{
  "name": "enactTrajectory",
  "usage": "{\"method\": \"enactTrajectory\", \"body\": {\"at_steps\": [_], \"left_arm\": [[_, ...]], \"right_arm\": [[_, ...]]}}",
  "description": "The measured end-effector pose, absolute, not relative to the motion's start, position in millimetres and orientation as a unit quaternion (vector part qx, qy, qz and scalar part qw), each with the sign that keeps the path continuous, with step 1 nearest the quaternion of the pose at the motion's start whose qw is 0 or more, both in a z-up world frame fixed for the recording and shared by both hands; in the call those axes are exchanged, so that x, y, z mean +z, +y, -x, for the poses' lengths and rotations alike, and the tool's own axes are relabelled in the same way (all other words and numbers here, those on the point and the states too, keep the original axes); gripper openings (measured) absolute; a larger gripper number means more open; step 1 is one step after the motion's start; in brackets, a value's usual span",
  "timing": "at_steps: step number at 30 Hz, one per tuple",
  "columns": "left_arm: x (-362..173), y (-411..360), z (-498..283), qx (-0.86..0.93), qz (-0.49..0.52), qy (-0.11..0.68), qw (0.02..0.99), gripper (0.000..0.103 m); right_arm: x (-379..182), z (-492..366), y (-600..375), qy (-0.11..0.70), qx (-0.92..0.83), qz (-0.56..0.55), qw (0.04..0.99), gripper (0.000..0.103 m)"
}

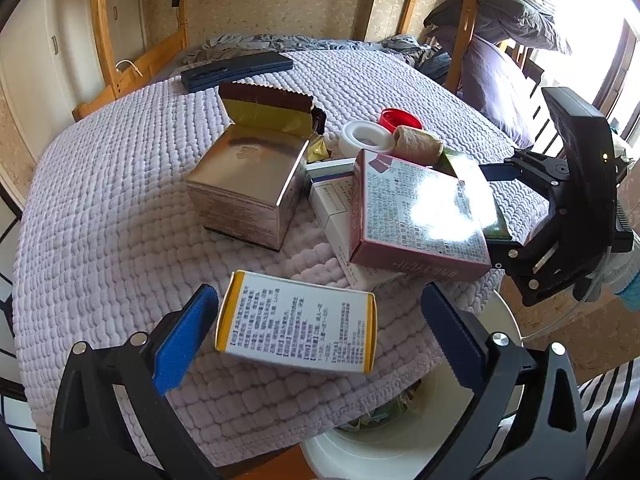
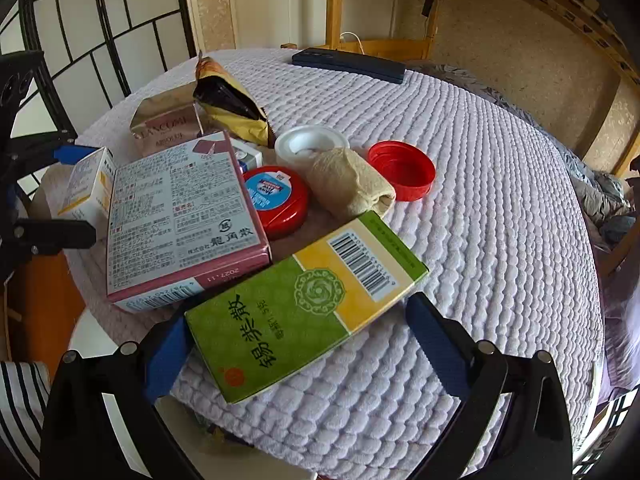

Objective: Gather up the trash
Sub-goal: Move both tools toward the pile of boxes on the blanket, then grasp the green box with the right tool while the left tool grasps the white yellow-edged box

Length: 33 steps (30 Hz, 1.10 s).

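Observation:
Trash lies on a round table under a lilac quilted cloth [image 1: 100,208]. My left gripper [image 1: 320,332] is open, its blue pads either side of a white and yellow box [image 1: 298,330] lying flat at the table's near edge. My right gripper [image 2: 300,344] is open around a green and yellow box [image 2: 304,308] with a barcode; it also shows at the right of the left wrist view [image 1: 496,212]. A pink box [image 2: 180,216] lies beside the green one. A gold box [image 1: 248,192], a snack wrapper [image 2: 232,108], a red lid [image 2: 402,170] and a crumpled tissue [image 2: 350,184] lie behind.
A white bin [image 1: 400,436] with trash inside stands below the table's near edge. A red round tin [image 2: 278,200], a white ring-shaped lid [image 2: 312,142] and a dark flat case [image 2: 348,64] are also on the table. A wooden bunk bed stands behind.

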<state>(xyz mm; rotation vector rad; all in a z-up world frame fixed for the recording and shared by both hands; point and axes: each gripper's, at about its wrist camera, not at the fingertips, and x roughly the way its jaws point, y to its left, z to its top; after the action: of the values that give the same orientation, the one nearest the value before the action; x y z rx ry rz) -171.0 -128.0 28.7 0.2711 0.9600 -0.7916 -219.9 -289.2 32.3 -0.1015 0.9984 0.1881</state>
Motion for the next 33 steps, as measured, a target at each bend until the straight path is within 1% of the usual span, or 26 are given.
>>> {"method": "enactTrajectory", "body": {"at_steps": [9,12,14,15,20,23,25,27,28,29,30,33], "left_arm": [[27,-133,169,-0.372,-0.124,0.447,0.804,0.102],[29,-129,169,-0.369,-0.119,0.445,0.807,0.102],[31,-127,169,-0.368,-0.116,0.443,0.809,0.102],[31,-126,170,-0.367,-0.115,0.443,0.81,0.102],[34,-124,172,-0.365,-0.114,0.44,0.813,0.102],[36,-124,173,-0.364,-0.115,0.438,0.814,0.102],[36,-125,173,-0.36,-0.117,0.439,0.815,0.102],[36,-126,173,-0.355,-0.118,0.441,0.816,0.102],[35,-126,173,-0.354,-0.117,0.442,0.816,0.102],[35,-126,174,-0.353,-0.116,0.442,0.816,0.102],[34,-126,173,-0.351,-0.117,0.442,0.817,0.101],[32,-127,174,-0.343,-0.126,0.442,0.819,0.096]], "right_arm": [[30,206,-293,0.464,0.089,0.045,0.88,0.099],[31,210,-294,0.464,0.091,0.045,0.88,0.091],[34,217,-296,0.464,0.09,0.044,0.88,0.082],[34,218,-297,0.465,0.09,0.042,0.88,0.081],[40,231,-304,0.467,0.069,0.028,0.881,0.062],[44,239,-309,0.468,0.052,0.022,0.882,0.054],[44,243,-316,0.47,0.038,0.009,0.882,0.05],[44,246,-320,0.469,0.027,0.005,0.883,0.05],[46,247,-320,0.464,0.016,0.004,0.886,0.053],[48,246,-321,0.462,0.005,0.002,0.887,0.06],[48,245,-320,0.46,-0.004,0.002,0.888,0.063],[49,239,-314,0.459,-0.009,0.006,0.889,0.064]]}}
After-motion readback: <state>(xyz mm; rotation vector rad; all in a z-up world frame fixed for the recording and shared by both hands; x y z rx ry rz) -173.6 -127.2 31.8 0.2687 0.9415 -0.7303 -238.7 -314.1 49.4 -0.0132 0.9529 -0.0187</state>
